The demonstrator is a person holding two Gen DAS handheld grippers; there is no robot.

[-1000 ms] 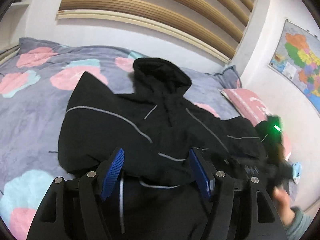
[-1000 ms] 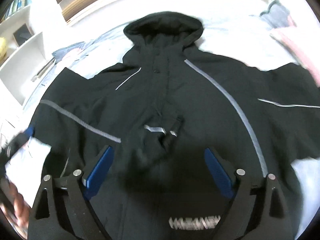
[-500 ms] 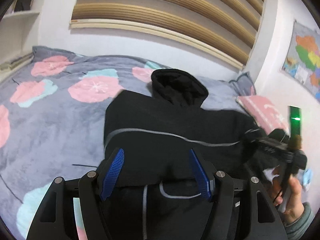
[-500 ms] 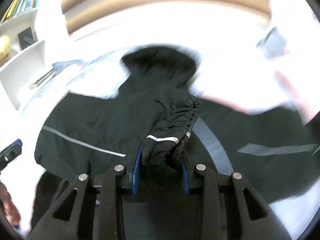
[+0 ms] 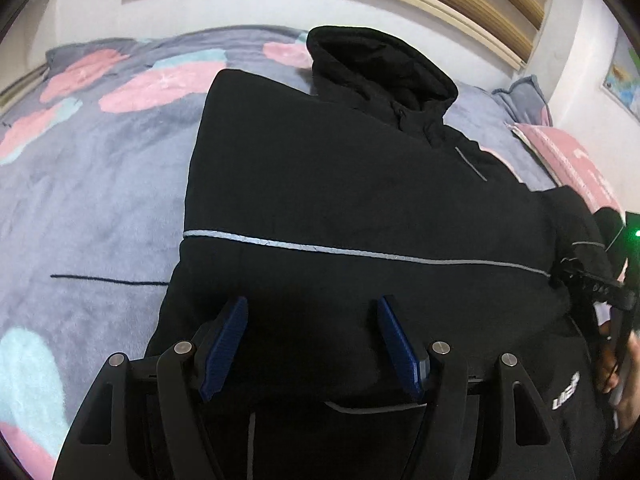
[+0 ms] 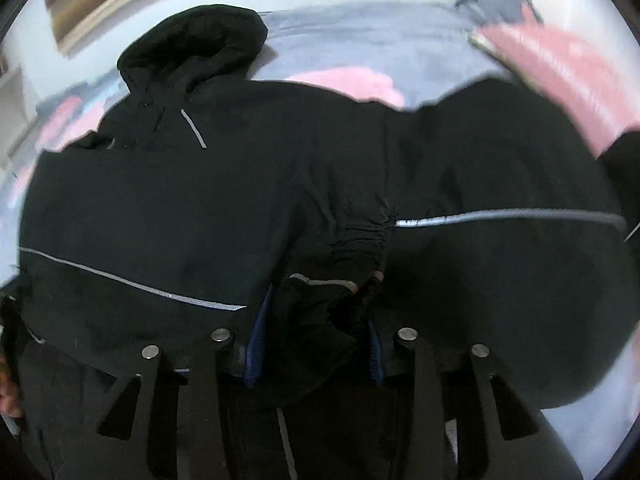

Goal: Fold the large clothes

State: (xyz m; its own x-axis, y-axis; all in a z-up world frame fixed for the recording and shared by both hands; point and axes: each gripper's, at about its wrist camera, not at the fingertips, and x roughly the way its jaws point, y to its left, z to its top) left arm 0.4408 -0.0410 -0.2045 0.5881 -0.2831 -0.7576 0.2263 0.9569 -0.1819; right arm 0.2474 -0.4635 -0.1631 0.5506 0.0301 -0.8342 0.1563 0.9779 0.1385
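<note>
On the bed, the black jacket lay front-up with its hood toward the headboard. One sleeve already lay folded flat across the chest, its grey stripe running side to side. The other sleeve had not yet been laid down: its gathered cuff was up off the jacket, so the fold looked roughly halfway through the sleeves, with the body and hood folds judged still to come.

The left gripper hung over the lower part of the jacket with its blue pads spread apart and nothing between them. The right gripper was clenched on the cuff, the bunched fabric filling the gap between its pads; its jaws had just eased slightly wider around that wad.
</note>
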